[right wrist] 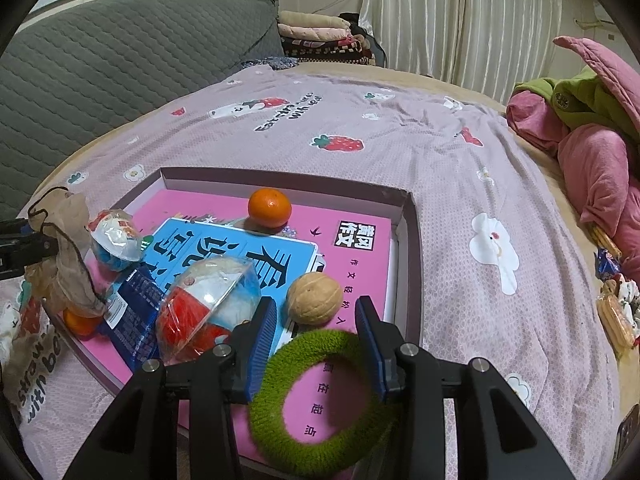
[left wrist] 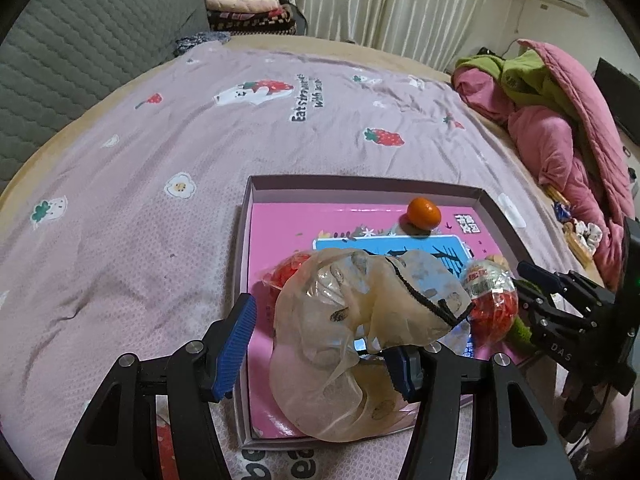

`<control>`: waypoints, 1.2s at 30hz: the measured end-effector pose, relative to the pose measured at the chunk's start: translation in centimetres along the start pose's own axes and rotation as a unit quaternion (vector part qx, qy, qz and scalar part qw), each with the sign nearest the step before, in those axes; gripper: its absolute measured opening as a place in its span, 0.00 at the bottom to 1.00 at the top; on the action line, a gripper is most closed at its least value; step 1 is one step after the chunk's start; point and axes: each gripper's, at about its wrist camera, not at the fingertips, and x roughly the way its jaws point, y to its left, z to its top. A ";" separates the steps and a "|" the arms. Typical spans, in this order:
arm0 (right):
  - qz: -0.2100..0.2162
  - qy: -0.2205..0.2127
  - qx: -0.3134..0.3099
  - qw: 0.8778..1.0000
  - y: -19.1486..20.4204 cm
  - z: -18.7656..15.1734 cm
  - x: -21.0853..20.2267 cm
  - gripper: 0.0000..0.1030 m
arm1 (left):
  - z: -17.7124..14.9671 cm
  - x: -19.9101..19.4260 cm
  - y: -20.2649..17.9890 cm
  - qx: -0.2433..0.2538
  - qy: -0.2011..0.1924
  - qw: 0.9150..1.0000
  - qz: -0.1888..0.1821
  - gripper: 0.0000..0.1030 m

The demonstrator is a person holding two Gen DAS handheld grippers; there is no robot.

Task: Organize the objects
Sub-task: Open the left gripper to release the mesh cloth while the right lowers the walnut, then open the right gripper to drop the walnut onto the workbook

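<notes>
Left gripper (left wrist: 320,344): fingers apart, bag (left wrist: 360,336) between, snagged on one finger; may drag out. Right gripper (right wrist: 316,336): apart around ring (right wrist: 320,404); walnut (right wrist: 314,298) ahead may roll inside tray (right wrist: 412,240).

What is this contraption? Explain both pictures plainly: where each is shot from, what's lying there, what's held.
A person holds two grippers, each with a camera looking along its blue-padded fingers. One picture looks from the left gripper, the other from the right gripper. On the bedspread lies a shallow box holding an orange, a walnut and wrapped snacks. The left jaws stand open around a drawstring pouch. A green fuzzy ring sits between the right fingers; whether gripped is unclear.
</notes>
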 end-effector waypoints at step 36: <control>0.000 0.054 0.007 0.999 -0.6 1.3 -2.3 0.48 | 3.6 0.7 1.1 -0.019 0.135 0.991 -0.001 0.60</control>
